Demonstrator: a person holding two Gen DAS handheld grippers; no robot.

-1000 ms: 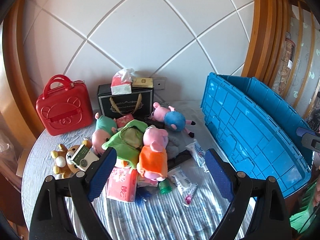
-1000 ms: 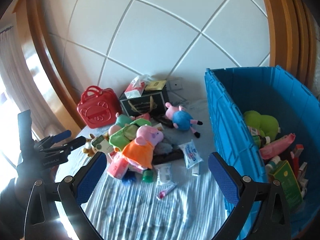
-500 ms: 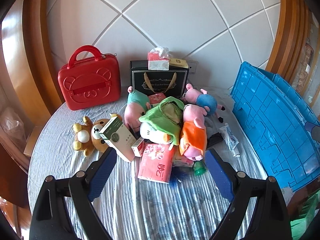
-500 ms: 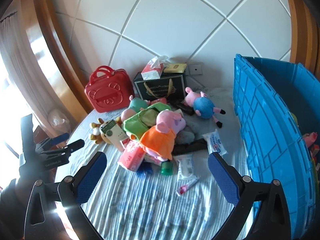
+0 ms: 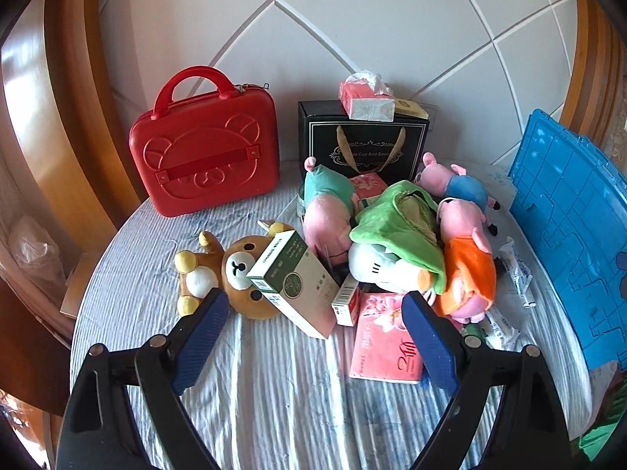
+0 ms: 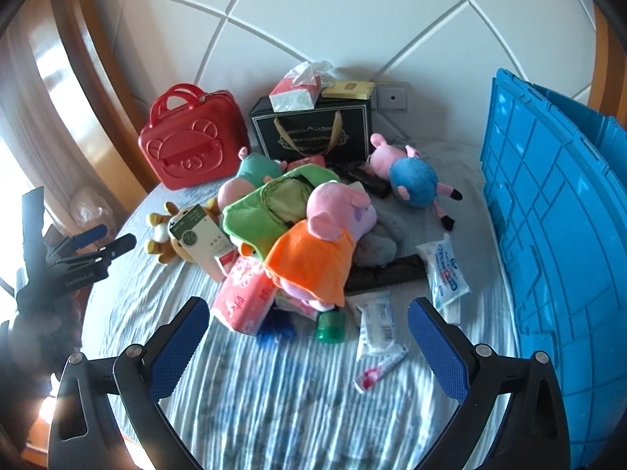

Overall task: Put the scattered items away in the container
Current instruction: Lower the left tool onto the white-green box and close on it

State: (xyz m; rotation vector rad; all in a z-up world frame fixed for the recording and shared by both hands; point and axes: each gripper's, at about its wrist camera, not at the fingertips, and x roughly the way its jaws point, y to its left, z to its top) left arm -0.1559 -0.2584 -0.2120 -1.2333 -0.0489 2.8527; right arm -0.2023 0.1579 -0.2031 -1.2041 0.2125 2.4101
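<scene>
Covering the round table (image 5: 274,411), striped cloth; white panelled wall (image 5: 392,31); both claws wide, empty.

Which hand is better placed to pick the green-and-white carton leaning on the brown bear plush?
Left, probably. The left tool is open with the green-and-white carton just ahead between its fingers; the right tool faces the orange-dressed pig plush, with the carton off to its left.

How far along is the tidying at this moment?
Done: nothing that these views show; the blue crate's inside is hidden. In hand: nothing; the left gripper and right gripper are open and empty. Left: the whole pile, including the orange-dress pig plush, bear plush, green box and pink tissue pack.
</scene>
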